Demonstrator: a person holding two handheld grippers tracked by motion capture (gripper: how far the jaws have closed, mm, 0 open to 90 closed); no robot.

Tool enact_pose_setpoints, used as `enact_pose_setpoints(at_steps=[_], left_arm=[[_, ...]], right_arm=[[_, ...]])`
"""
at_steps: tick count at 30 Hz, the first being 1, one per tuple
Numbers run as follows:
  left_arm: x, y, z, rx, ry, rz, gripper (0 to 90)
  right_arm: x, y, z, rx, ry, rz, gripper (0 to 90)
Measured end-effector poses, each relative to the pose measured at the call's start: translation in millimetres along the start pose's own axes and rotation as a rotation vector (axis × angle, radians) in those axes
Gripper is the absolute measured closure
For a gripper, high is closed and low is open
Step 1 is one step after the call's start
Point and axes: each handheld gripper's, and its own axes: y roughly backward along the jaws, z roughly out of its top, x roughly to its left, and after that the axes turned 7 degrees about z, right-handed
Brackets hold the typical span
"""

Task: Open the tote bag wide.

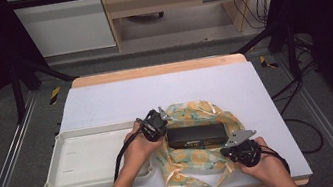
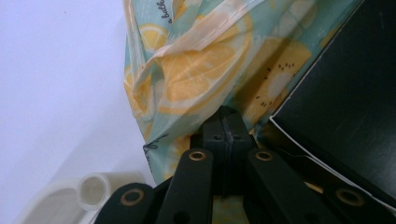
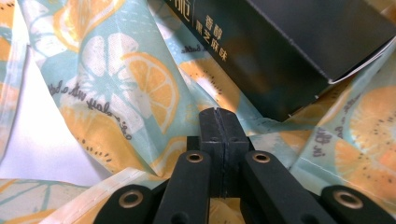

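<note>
A black box [image 1: 196, 136] with pale lettering lies flat on a teal and orange fruit-print cloth bag [image 1: 193, 162] near the table's front edge. My left gripper [image 1: 160, 127] sits at the bag's left edge. In the left gripper view its jaws [image 2: 229, 116] are pressed together, their tip against a fold of the bag [image 2: 196, 70] beside the box [image 2: 345, 107]. My right gripper [image 1: 231, 148] is at the box's front right corner. Its jaws [image 3: 218, 114] are also shut, the tip resting on the bag [image 3: 130, 88] just below the box [image 3: 280, 51]. I see no cloth between either pair.
A white plastic tray [image 1: 63, 155] stands left of the bag, its corner [image 2: 88, 191] beside my left gripper. The white table top [image 1: 154, 93] stretches bare behind the bag. Black frame rails, cables and floor lie beyond the table edges.
</note>
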Motion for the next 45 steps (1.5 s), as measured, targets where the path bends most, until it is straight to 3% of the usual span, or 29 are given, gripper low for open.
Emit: enact_pose_setpoints(at_steps=[6, 10, 11, 16, 22, 25, 30, 35, 40, 45], left_arm=[[3.6, 0.2, -2.4, -0.001, 0.012, -0.011, 89.9], [3.3, -0.7, -3.7, -0.002, 0.009, -0.017, 90.0], [3.5, -1.3, -4.3, -0.005, 0.013, -0.019, 90.0], [4.1, -1.8, -5.1, 0.007, 0.007, -0.018, 89.9], [4.5, -3.0, -5.1, 0.016, 0.009, -0.020, 89.9], [4.6, -3.5, -4.8, 0.021, 0.011, -0.020, 89.9], [2.8, -5.3, -4.0, 0.026, 0.002, -0.025, 89.9], [1.5, -6.3, -3.1, 0.035, -0.011, -0.033, 89.9], [1.6, -3.3, -3.4, 0.018, -0.002, -0.029, 89.9], [4.8, 17.6, -0.5, -0.062, 0.029, -0.020, 89.9]], right_arm=[[0.5, 11.9, 3.0, -0.042, 0.014, -0.017, 90.0], [-9.9, 39.1, 9.6, -0.134, -0.010, -0.048, 90.0], [-9.9, 39.1, 9.6, -0.134, -0.010, -0.048, 90.0], [-39.8, 54.0, 26.0, -0.214, -0.025, -0.122, 90.0], [-63.5, 35.0, 44.0, -0.201, -0.044, -0.115, 90.0], [-70.2, 18.5, 47.6, -0.150, -0.052, -0.103, 90.0], [-87.1, -4.2, 41.2, -0.069, -0.105, -0.110, 90.0], [-98.4, -19.4, 33.9, -0.028, -0.153, -0.086, 90.0], [-100.3, -24.8, 29.6, -0.028, -0.160, -0.071, 90.0], [-95.4, -7.3, 33.5, -0.119, -0.143, -0.092, 90.0]])
